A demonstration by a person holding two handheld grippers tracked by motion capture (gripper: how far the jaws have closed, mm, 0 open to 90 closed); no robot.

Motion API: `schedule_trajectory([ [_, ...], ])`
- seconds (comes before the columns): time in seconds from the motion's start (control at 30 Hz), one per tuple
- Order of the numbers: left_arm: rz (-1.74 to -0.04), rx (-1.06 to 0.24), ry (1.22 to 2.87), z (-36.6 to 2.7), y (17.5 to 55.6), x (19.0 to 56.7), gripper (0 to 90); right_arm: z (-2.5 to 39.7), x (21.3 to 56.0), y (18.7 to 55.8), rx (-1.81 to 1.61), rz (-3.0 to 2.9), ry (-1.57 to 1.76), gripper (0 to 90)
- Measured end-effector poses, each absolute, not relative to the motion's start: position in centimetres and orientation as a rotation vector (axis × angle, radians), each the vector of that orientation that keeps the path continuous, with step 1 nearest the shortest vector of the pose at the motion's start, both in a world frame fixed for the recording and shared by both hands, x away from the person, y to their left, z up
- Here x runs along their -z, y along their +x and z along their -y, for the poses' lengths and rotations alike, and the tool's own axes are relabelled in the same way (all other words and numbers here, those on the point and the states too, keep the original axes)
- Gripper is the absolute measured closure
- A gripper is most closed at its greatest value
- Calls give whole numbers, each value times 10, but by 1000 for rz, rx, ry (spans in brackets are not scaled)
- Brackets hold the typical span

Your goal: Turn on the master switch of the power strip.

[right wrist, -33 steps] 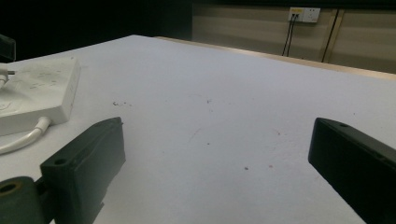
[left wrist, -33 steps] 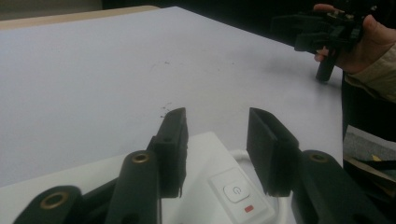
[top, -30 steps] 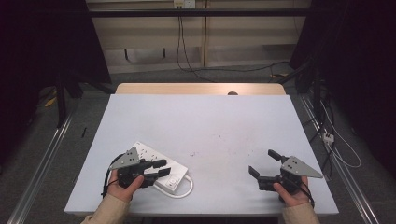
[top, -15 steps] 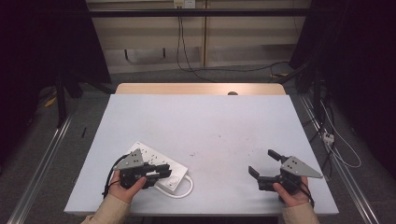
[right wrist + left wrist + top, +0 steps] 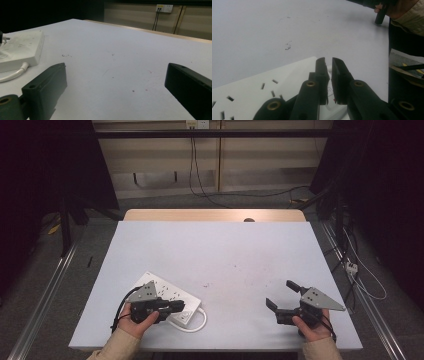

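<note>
A white power strip lies flat near the table's front left corner; it also shows in the left gripper view and the right gripper view. Its white cable loops off the right end. My left gripper rests over that end, jaws drawn almost together, with a small white piece, apparently the plug, in the narrow gap. My right gripper hovers low at the front right, wide open and holding nothing.
The grey-white table stretches bare from the strip to a wooden strip along its far edge. Metal rails and cables run on the floor on both sides. Wall sockets sit on the back wall.
The left gripper's jaws have come together over the power strip's right end and the hand has shifted slightly. The right gripper has held still.
</note>
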State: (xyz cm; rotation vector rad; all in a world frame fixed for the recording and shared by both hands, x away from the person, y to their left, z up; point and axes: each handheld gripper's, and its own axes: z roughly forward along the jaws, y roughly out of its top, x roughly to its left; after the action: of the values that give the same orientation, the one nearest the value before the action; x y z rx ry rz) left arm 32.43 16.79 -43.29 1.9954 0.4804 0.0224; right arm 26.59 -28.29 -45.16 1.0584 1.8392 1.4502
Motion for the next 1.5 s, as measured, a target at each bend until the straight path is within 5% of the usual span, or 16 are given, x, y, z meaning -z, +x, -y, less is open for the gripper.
schedule_trajectory([
  [1.5, -482, 11, 2084, -160, 324, 442, 900, 283, 451, 266, -1453, -1827, 1060, 33],
])
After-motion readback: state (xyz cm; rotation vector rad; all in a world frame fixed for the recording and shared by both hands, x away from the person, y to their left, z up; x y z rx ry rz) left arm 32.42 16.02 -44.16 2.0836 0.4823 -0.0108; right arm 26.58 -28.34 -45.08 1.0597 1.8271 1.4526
